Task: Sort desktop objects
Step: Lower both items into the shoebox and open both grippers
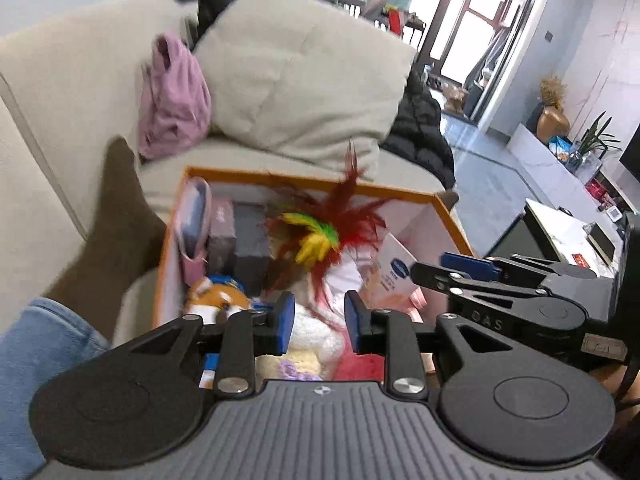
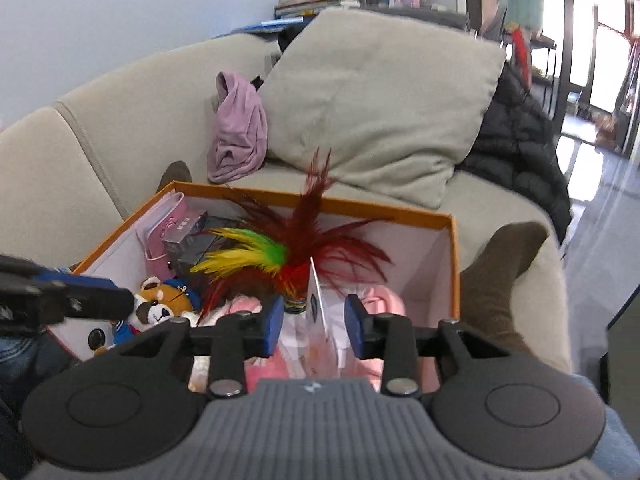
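An orange-rimmed box (image 1: 304, 178) (image 2: 360, 205) sits on the sofa, filled with objects. Inside are a red, yellow and green feather toy (image 1: 320, 236) (image 2: 276, 258), a bear plush (image 1: 216, 300) (image 2: 160, 300), grey and pink small boxes (image 1: 250, 240) (image 2: 188, 236), a white card with a blue logo (image 1: 394, 270) (image 2: 320, 304) and pink soft items (image 2: 380, 300). My left gripper (image 1: 319, 320) is open and empty above the box's near side. My right gripper (image 2: 314, 326) is open and empty, its jaws either side of the white card without touching it. Each gripper shows in the other's view, the right one (image 1: 464, 268) and the left one (image 2: 88, 292).
The beige sofa holds a large cushion (image 1: 304, 80) (image 2: 380, 104), a lilac cloth (image 1: 172, 96) (image 2: 238, 128) and a black jacket (image 1: 420, 132) (image 2: 516, 136). The person's legs in brown socks (image 1: 116, 216) (image 2: 504, 276) flank the box. A low table with items (image 1: 568, 236) stands at right.
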Available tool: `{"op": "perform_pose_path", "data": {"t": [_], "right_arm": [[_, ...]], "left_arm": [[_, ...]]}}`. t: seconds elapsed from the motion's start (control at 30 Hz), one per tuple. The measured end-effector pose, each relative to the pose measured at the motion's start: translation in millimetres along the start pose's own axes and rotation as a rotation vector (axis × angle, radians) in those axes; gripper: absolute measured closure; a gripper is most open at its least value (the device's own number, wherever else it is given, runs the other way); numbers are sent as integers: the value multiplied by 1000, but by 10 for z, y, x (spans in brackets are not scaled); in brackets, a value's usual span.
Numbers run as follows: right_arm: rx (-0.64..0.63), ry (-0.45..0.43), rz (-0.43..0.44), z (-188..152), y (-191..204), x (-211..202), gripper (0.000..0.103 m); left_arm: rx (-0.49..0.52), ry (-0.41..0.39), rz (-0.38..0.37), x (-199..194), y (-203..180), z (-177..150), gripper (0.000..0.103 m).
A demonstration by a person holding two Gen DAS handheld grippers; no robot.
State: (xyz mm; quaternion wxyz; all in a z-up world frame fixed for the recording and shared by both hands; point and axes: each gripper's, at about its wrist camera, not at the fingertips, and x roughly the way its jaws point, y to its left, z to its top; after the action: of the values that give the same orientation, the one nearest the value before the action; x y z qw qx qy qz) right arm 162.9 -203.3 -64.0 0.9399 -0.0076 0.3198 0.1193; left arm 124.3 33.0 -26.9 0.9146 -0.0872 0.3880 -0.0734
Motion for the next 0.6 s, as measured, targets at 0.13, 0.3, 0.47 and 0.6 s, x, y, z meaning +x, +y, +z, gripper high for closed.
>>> {"op": "perform_pose_path", "data": {"t": [0.13, 0.3, 0.47, 0.6], "right_arm": [[-15, -72, -22, -41, 87, -222, 56], [-32, -145, 1, -109, 205, -466, 50], [-1, -192, 42, -183, 273, -626, 43], [58, -170, 67, -260, 272, -587, 34]], "left_arm": [[32, -100, 64, -237, 5, -71, 52], [13, -202, 99, -365, 22, -185, 41], [-6, -227, 151, -272, 56, -240, 22], [-39, -215, 160, -95, 137, -254, 22]]}}
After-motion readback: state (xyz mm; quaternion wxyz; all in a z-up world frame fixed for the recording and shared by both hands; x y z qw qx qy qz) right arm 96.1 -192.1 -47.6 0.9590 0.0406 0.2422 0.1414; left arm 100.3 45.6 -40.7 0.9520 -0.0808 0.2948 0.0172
